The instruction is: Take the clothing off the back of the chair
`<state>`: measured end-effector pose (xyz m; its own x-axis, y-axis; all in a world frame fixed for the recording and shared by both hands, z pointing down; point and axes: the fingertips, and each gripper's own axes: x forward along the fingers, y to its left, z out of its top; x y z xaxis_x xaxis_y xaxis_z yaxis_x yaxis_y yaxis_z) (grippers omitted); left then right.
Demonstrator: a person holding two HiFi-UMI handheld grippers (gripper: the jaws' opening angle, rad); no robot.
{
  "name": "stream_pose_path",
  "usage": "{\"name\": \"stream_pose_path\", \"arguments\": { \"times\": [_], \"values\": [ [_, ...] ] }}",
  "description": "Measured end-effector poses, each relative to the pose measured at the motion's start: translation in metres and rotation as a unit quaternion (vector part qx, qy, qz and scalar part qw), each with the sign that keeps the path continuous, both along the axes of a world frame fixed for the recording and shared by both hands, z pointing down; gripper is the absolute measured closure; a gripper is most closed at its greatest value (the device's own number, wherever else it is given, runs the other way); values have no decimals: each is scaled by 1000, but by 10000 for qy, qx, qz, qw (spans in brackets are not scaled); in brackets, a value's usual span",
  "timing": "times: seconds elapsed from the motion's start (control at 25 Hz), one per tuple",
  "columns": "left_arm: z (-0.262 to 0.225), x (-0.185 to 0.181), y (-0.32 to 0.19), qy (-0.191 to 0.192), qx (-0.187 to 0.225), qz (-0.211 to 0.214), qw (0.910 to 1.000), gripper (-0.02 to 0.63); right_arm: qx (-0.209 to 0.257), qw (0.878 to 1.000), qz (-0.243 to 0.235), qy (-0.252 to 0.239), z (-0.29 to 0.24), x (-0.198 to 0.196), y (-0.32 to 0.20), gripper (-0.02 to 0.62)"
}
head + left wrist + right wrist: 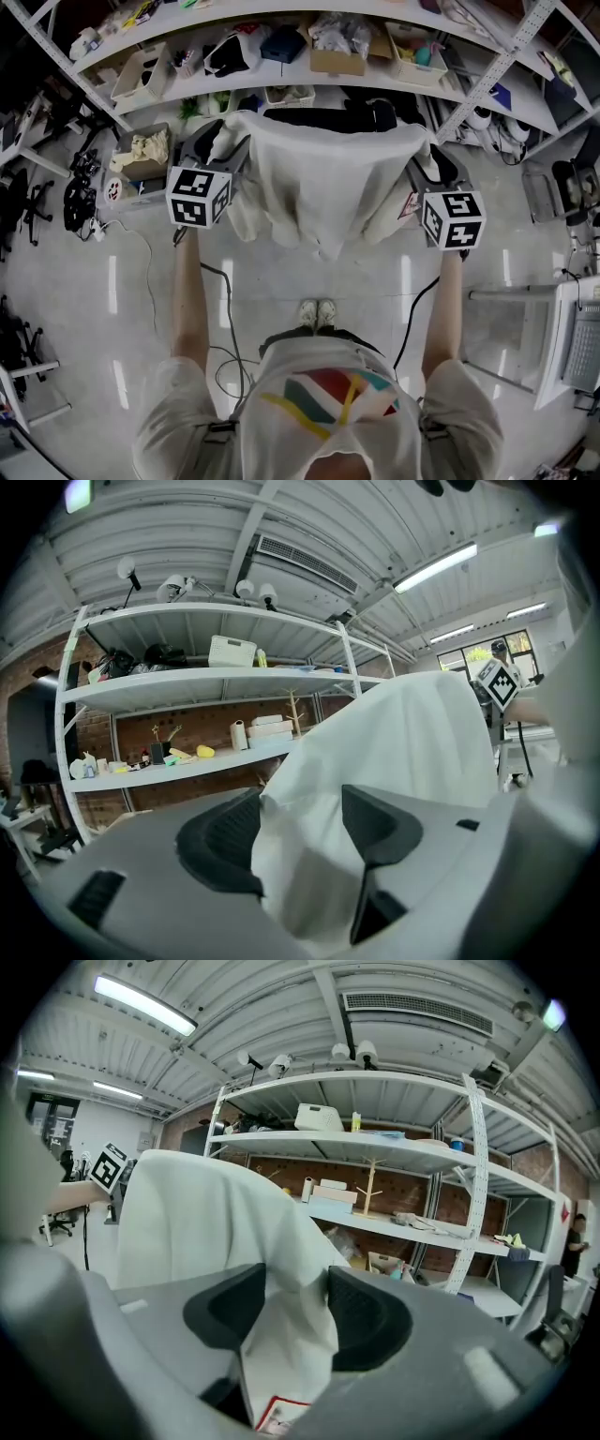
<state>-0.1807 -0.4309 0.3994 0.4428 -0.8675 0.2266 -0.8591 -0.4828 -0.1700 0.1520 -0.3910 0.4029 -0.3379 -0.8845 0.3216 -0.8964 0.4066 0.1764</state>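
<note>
A white garment (319, 178) hangs over the top of a black chair back (330, 118) in the head view, spread wide between my two grippers. My left gripper (217, 142) is at the garment's left shoulder. In the left gripper view its jaws stand wide apart and loose white cloth (309, 855) fills the gap. My right gripper (424, 155) is at the right shoulder. In the right gripper view a bunched fold with a red-edged label (286, 1335) lies between its parted pads (370, 1321), not clamped. The chair's seat is hidden.
Metal shelving (309, 70) with boxes and bags stands just behind the chair. A cardboard box (141, 155) sits on the floor at the left, with cables (220, 281) trailing nearby. A white frame (562, 328) stands at the right. The person's shoes (317, 312) are below the garment.
</note>
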Motion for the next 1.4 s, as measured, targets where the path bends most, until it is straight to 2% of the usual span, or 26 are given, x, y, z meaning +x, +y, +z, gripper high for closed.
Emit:
{"name": "stream_pose_path", "arguments": {
  "times": [0.12,0.28,0.48,0.6,0.84,1.08,1.28,1.4],
  "values": [
    [-2,0,-2,34,-8,13,10000,337,-39,9999,-79,89,1,-3,0,438],
    [-1,0,-2,117,-60,-55,9999,392,-13,9999,-34,169,3,-2,0,476],
    [0,2,1,-153,9,-147,9998,497,80,9996,68,274,3,1,0,543],
    [1,3,2,-245,15,-179,9995,525,170,9992,150,321,2,2,2,573],
    [3,-1,5,-304,24,-330,9990,573,259,9983,271,442,2,5,2,584],
    [2,-4,6,-269,11,-564,9980,583,325,9974,413,500,-1,8,2,584],
    [1,-10,9,53,-58,-740,9972,588,314,9977,490,352,-1,9,3,588],
    [0,-13,11,45,-53,-810,9967,588,295,9978,516,300,-2,10,3,588]
  ]
}}
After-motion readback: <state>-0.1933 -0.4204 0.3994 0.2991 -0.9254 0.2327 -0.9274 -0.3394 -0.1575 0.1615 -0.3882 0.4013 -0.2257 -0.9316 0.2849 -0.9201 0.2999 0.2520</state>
